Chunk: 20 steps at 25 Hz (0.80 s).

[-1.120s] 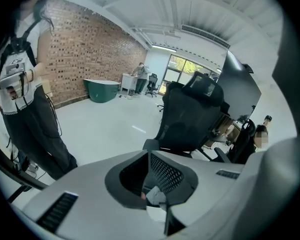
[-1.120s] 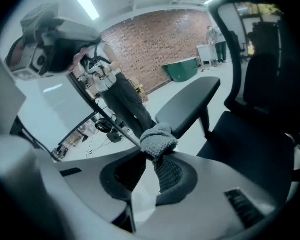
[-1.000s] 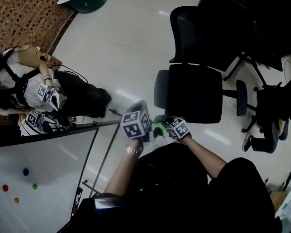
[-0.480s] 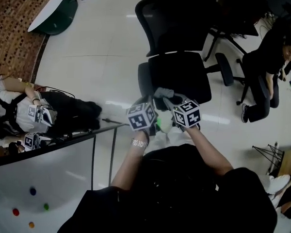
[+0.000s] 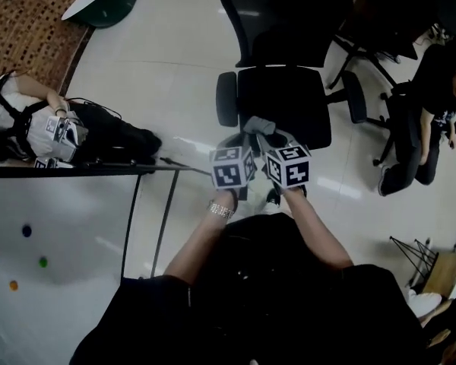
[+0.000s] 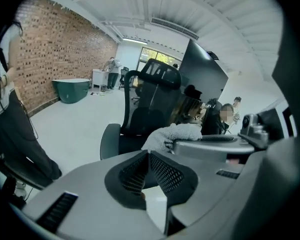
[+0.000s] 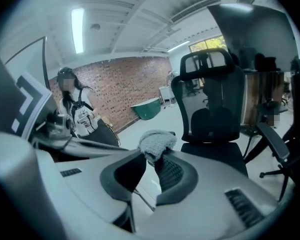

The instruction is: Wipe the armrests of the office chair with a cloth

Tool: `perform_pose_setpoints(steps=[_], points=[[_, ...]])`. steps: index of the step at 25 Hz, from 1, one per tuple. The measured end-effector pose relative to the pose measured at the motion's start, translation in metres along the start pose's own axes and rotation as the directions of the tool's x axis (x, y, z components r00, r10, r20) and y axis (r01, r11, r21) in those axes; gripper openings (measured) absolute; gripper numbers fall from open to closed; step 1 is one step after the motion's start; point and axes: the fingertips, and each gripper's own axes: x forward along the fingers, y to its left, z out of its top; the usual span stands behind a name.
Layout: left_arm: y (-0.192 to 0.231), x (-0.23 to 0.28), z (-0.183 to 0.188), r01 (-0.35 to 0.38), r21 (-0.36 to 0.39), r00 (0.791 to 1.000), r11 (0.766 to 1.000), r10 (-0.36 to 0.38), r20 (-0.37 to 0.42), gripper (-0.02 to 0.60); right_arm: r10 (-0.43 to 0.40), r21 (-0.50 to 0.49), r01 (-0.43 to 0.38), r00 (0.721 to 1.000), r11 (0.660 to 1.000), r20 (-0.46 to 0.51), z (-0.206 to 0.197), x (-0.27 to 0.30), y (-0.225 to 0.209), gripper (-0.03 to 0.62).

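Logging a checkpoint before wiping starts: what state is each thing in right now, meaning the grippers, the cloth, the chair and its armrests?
Left gripper: shut, nothing between its jaws.
Right gripper: shut on the cloth.
Cloth: bunched, pinched at the jaw tips, held in the air.
Office chair: upright, seat bare, front toward the person.
Armrests: not yet touched by the cloth.

No word, number or brand can be read anywhere. The left marker cube [image 5: 231, 167] and the right marker cube [image 5: 289, 166], at centre, side by side at 9 and 3 o'clock, bear only black-and-white square patterns.
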Motion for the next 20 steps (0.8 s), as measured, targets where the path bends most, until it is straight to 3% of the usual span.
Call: perform_pose_setpoints(steps=[5,9,16,20], points=[[-0.005,-0.029,-0.024,-0.04,0.028,0.999,0.999,0.04,-0.025,0.023,0.049,0.037,-0.049,0.999,0.998,0.005,-0.013,-0.01,0.019,0.054],[-0.007,-0.041,-0.022,-0.028,0.04,1.0,0.999,0.028,-0.014,0.023,0.064,0.03,-0.065,0.998,0.997,0.009,-0.015,-0.018,0.031,0.054],[-0.008,-0.046,-0.002,0.005,0.066,1.0,0.998,-0.007,0.025,0.023,0.017,0.004,-0.017,0.999,1.0,0.029,-0.004,-0.024,0.028,0.054],[0.005,-0.049,-0.002,-0.004,0.051,1.0,0.999,0.003,0.027,0.023,0.05,-0.015,-0.049,0.998,0.999,0.04,0.0,-0.022,0.04,0.054]])
